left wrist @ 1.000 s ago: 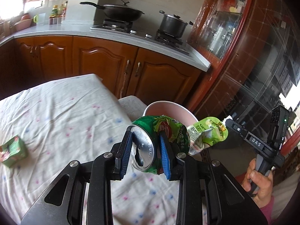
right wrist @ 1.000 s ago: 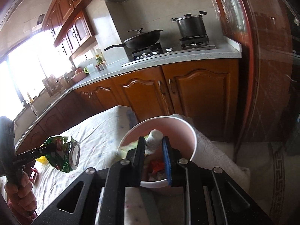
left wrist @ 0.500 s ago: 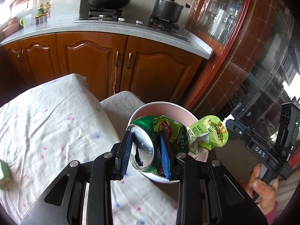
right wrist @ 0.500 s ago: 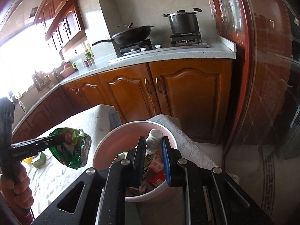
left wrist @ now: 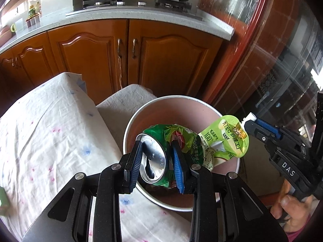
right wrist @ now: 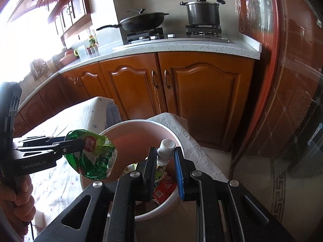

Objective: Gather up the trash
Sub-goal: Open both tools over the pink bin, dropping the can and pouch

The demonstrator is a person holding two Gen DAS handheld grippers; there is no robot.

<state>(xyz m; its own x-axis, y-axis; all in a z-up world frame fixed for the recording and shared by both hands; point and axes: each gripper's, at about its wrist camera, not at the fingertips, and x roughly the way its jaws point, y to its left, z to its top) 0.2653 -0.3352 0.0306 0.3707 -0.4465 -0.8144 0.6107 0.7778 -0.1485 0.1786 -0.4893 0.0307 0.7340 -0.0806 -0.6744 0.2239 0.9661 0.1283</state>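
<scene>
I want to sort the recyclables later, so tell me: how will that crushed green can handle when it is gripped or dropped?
The crushed green can is dented and creased, so it probably yields further under the left tool's grip. It looks empty, its mouth open, so likely light. Flattened out of round, it should roll little once dropped into the pink bin.

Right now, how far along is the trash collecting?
Done: wrappers already lie in the pink bin. In hand: the left gripper holds a crushed green can over the bin; the right gripper pinches a green drink pouch at its rim. Left: releasing both, plus a green carton on the tablecloth.
</scene>
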